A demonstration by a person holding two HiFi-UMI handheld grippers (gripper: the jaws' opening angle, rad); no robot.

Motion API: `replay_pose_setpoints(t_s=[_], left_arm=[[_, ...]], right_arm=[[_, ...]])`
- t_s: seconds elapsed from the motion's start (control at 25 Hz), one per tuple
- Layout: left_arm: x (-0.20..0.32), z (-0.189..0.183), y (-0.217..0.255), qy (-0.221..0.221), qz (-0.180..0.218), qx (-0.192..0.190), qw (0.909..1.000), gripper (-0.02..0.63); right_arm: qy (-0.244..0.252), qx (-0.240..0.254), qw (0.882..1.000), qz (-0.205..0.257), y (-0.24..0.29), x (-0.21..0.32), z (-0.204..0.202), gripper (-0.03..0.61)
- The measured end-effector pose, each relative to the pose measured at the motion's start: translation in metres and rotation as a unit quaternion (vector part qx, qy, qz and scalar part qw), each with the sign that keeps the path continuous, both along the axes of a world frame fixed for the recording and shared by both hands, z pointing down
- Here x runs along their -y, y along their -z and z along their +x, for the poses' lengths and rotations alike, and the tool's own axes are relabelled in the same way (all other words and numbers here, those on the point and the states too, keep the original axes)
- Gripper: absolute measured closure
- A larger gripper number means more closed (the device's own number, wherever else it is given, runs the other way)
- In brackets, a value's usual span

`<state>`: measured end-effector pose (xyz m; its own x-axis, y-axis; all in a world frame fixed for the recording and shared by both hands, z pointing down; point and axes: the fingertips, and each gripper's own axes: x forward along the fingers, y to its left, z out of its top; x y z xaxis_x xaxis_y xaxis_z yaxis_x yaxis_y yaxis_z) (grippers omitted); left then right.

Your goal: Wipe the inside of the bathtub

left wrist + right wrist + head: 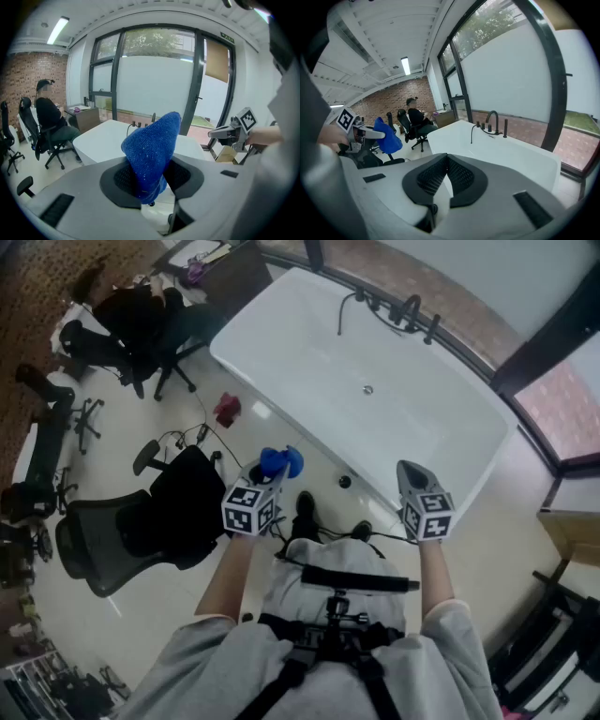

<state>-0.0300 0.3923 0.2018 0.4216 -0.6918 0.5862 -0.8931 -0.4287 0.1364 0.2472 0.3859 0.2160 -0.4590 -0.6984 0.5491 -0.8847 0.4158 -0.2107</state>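
While the blue cloth is pinched between the closed jaws of the left gripper, most of it stands loose above the pads. It could therefore be dragged free once it is pressed hard against a slick wall. The right gripper is held with its jaws drawn together on nothing. The bathtub lies ahead of and below both sets of jaws, well apart from the cloth, and wiping is judged not yet begun. Its white inside looks smooth and bare, with a drain and a dark tap at the far rim. Office chairs and a seated person are seen left of the jaws, and large windows beyond.
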Motion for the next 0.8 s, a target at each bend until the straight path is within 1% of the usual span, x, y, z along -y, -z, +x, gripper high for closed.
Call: replay_pose_setpoints(t_s=[0.2, 0.36, 0.6, 0.8], left_arm=[[0.031, -0.013, 0.007, 0.006, 0.014, 0.014, 0.9998, 0.486], [0.051, -0.033, 0.013, 0.016, 0.023, 0.017, 0.9995, 0.486], [0.081, -0.08, -0.002, 0.006, 0.015, 0.001, 0.9999, 0.485], [0.123, -0.129, -0.01, -0.027, 0.008, -0.009, 0.9996, 0.486]], right_arm=[[0.013, -0.005, 1.0, 0.017, 0.008, 0.031, -0.015, 0.569], [0.026, -0.012, 0.999, 0.031, 0.015, 0.055, -0.04, 0.569], [0.016, -0.017, 0.999, 0.031, 0.016, 0.088, -0.1, 0.569], [0.01, -0.025, 0.999, 0.018, 0.009, 0.123, -0.167, 0.569]])
